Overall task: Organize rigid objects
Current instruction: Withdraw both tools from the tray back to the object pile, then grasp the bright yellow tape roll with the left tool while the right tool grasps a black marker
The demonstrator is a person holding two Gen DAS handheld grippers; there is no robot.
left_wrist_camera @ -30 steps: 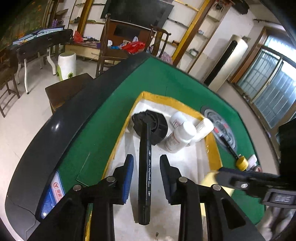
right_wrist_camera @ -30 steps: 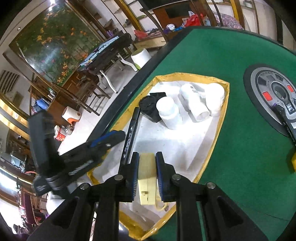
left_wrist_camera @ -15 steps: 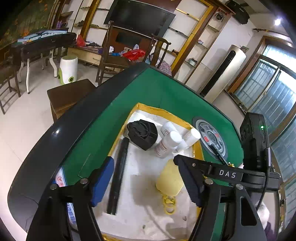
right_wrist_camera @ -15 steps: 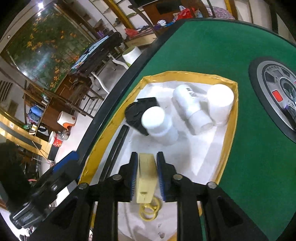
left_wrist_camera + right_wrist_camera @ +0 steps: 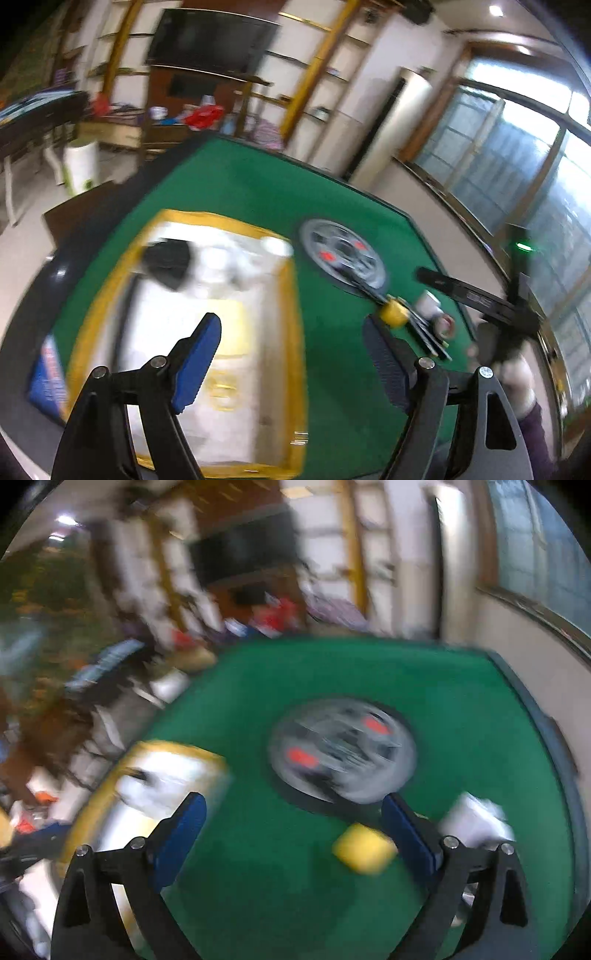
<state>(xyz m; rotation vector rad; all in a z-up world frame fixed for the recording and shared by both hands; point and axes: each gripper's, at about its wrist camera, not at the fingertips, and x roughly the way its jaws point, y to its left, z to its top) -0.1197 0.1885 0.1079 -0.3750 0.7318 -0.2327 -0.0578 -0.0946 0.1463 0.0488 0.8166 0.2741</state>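
Observation:
Both views are blurred by motion. A yellow-rimmed tray lined in white holds a black block, white bottles and a pale yellow piece with rings. My left gripper hangs above the tray's right rim, jaws opening, nothing between them. My right gripper, also opening, is over the green felt to the right of the tray. A small yellow object lies on the felt by its right finger, untouched. The right gripper also shows in the left wrist view.
A round grey control panel sits in the middle of the green table. Past it lie the yellow object, dark pens, a small white pot and a tape roll. Furniture stands beyond the table's edge.
The left gripper let go of the black marker and the right let go of the pale yellow piece, both in the tray. Both jaws spread wide and swung right and upward.

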